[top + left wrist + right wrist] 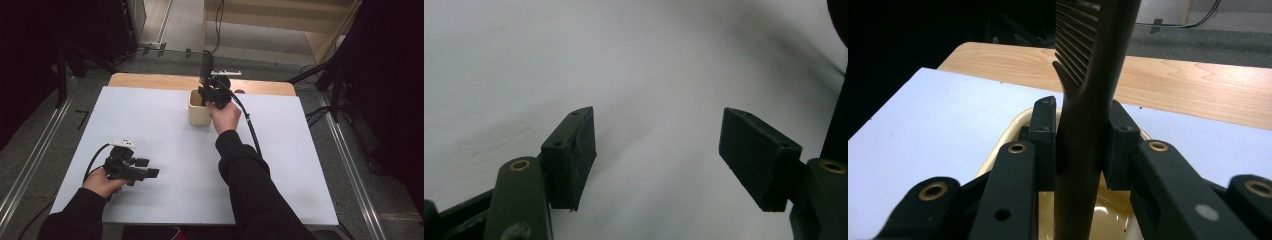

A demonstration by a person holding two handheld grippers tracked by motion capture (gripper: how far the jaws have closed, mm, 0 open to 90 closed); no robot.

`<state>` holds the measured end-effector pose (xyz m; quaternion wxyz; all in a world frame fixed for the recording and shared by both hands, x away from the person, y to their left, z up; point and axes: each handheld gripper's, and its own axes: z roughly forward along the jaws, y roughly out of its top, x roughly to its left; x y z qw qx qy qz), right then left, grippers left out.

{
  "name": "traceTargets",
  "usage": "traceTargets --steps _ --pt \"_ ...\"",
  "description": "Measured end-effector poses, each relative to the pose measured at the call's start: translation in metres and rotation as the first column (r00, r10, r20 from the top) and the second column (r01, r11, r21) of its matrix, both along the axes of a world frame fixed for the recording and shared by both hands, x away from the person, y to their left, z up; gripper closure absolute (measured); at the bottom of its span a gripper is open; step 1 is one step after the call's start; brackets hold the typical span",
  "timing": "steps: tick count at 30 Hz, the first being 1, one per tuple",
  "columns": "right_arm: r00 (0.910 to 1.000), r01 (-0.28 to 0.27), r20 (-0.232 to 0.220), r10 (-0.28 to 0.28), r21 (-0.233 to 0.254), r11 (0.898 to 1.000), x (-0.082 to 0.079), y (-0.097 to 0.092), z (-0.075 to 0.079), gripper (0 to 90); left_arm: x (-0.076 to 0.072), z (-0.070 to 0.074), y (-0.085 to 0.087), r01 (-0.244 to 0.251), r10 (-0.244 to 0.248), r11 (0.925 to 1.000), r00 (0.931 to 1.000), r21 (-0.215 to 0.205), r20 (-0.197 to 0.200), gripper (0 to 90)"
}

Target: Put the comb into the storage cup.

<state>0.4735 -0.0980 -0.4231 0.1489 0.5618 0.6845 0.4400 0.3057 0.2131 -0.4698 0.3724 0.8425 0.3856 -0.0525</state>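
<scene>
A dark comb is being held upright, clamped between the jaws of the right gripper, directly above a cream cup on the white table. The left gripper is being kept wide open, nothing between its jaws, over the table's near left.

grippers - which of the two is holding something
The right gripper, over the cream cup: its jaws are clamped on a dark comb standing upright. The left gripper near the table's front left has its jaws apart with nothing between them.
</scene>
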Motion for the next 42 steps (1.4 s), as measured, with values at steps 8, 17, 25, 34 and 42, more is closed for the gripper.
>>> traceTargets --steps 8,17,25,34,42 --pt "1.0000 -0.009 -0.002 0.009 -0.013 1.000 0.000 0.002 -0.002 69.8 0.000 0.000 0.000 -0.001 0.001 1.0000 1.0000 -0.003 -0.002 31.6" --pt "0.9992 -0.039 -0.011 0.039 0.003 0.999 -0.001 -0.001 -0.002 51.7 0.000 -0.001 -0.001 0.004 -0.004 1.0000 1.0000 0.001 -0.002 31.6" --pt "0.9972 -0.062 0.042 0.063 -0.019 0.998 -0.006 -0.020 0.007 30.8 0.000 -0.002 -0.001 0.009 -0.009 0.9999 0.9999 0.007 -0.007 31.6" --pt "0.9980 -0.062 0.012 0.062 -0.001 0.998 -0.013 -0.034 0.006 30.3 0.000 -0.003 -0.001 0.008 -0.008 0.9999 0.9999 0.008 -0.009 31.6" --pt "0.9963 -0.085 -0.007 0.085 0.021 0.996 -0.022 -0.039 0.006 30.3 0.001 -0.003 -0.001 0.005 -0.005 1.0000 0.9999 0.008 -0.009 31.6"
